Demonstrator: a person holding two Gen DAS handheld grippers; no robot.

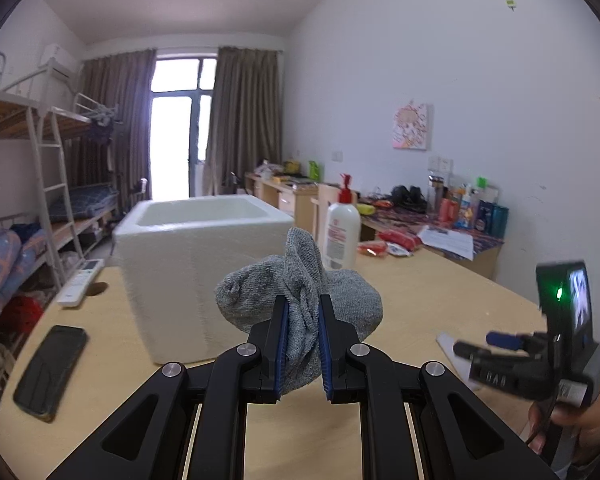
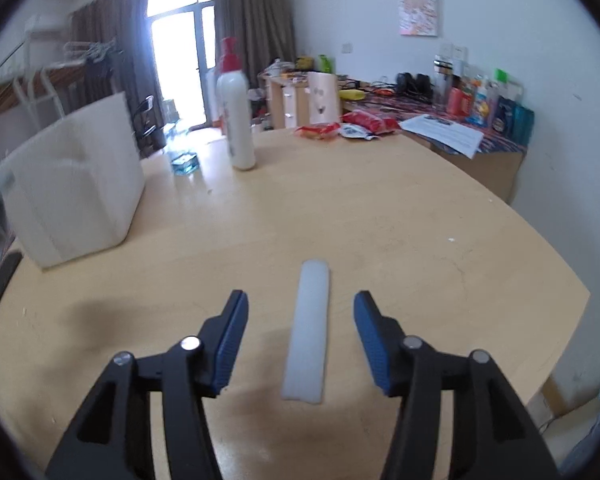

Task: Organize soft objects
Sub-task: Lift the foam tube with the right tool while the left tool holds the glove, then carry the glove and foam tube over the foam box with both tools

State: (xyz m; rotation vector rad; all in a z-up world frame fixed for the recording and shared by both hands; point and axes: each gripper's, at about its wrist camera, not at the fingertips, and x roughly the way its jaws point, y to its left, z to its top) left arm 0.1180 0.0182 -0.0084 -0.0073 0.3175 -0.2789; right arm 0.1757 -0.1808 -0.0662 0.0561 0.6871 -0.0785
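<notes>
While the left gripper (image 1: 302, 344) hangs above the desk (image 1: 420, 296), its blue-padded fingers (image 1: 281, 344) are closed tight on a grey sock (image 1: 300, 296), which bunches up and bulges out past both sides of the pads. Just beyond the sock stands a white foam box (image 1: 188, 264), open at the top. A white bottle (image 1: 341, 232) with a red pump stands behind and to the right of the box. On the desk to the left of the box lie a black phone (image 1: 50, 372) and, farther back, a white remote (image 1: 80, 282).

The right gripper (image 2: 300, 340) is held low over the desk (image 2: 380, 220) with its fingers (image 2: 232, 340) spread wide and holding nothing. A pale white strip (image 2: 308, 328) lies flat on the desk, lined up between the two fingers and touching neither. From this side the box (image 2: 76, 192) sits to the left, with the bottle (image 2: 236, 112) beyond it. Red snack packets (image 2: 340, 126) lie at the far edge of the desk.
</notes>
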